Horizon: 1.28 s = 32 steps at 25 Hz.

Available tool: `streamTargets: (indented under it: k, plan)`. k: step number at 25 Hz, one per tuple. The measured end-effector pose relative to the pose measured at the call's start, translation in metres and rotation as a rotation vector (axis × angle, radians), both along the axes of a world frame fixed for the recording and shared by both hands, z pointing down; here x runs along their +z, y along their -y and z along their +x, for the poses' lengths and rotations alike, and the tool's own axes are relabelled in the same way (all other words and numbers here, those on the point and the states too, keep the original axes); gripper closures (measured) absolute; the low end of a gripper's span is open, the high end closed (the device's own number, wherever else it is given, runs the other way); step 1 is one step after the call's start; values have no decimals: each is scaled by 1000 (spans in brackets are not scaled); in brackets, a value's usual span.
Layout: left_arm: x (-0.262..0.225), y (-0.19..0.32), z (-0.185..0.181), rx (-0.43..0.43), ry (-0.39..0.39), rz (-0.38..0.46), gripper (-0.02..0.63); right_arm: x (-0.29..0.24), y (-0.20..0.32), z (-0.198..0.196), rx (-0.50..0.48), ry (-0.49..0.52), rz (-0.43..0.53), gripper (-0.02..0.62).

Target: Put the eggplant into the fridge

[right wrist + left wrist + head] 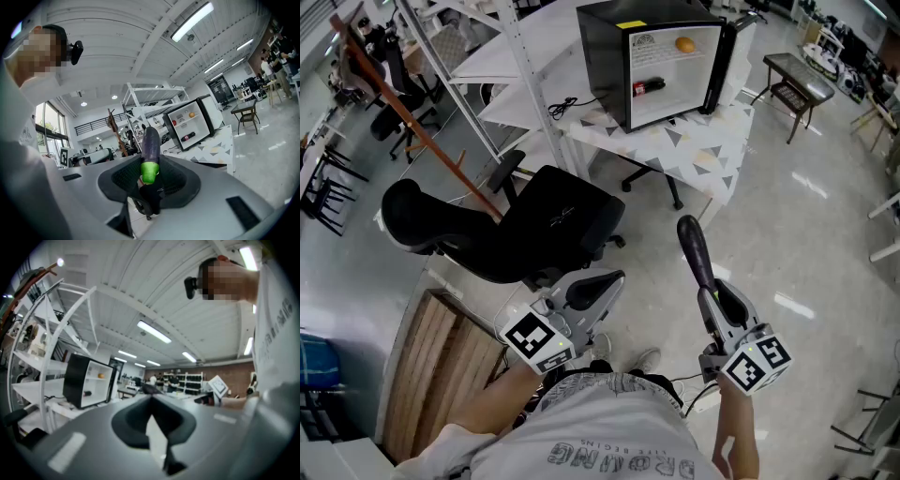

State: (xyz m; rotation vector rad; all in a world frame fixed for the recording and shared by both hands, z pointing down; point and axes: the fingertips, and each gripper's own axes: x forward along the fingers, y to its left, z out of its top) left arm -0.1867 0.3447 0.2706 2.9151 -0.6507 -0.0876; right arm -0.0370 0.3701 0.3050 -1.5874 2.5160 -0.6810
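Observation:
A dark purple eggplant (695,248) with a green stem end sticks out forward from my right gripper (711,292), which is shut on its stem end. The right gripper view shows the eggplant (151,140) between the jaws of that gripper (150,163), pointing toward the fridge (190,124). The black mini fridge (605,66) stands on a triangle-patterned table (712,141) with its door swung open. Inside are an orange (684,43) and a dark bottle (649,86). My left gripper (612,280) is held low and to the left, jaws together and holding nothing. It also shows in the left gripper view (151,404).
A black office chair (516,225) stands between me and the table. Behind it are a white shelf rack (502,56) and a wooden coat stand (412,122). A wooden panel (441,366) lies at lower left. A small bench (797,80) sits right of the fridge.

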Motion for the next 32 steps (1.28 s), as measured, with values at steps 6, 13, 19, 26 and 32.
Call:
streamTargets:
  k: [6, 13, 19, 26, 32]
  plan:
    - [1, 0, 1, -1, -1, 1, 598, 1, 1, 0, -2, 1, -3, 476]
    - [2, -2, 0, -8, 8, 0, 598, 3, -1, 3, 5, 8, 0, 476]
    - [1, -6, 8, -12, 23, -2, 598, 1, -4, 12, 7, 20, 8, 474]
    - [4, -19, 29, -24, 37, 4, 598, 8, -15, 33, -10, 43, 8, 475]
    - [6, -30, 50, -42, 35, 11, 598, 12, -25, 55, -28, 39, 7, 476]
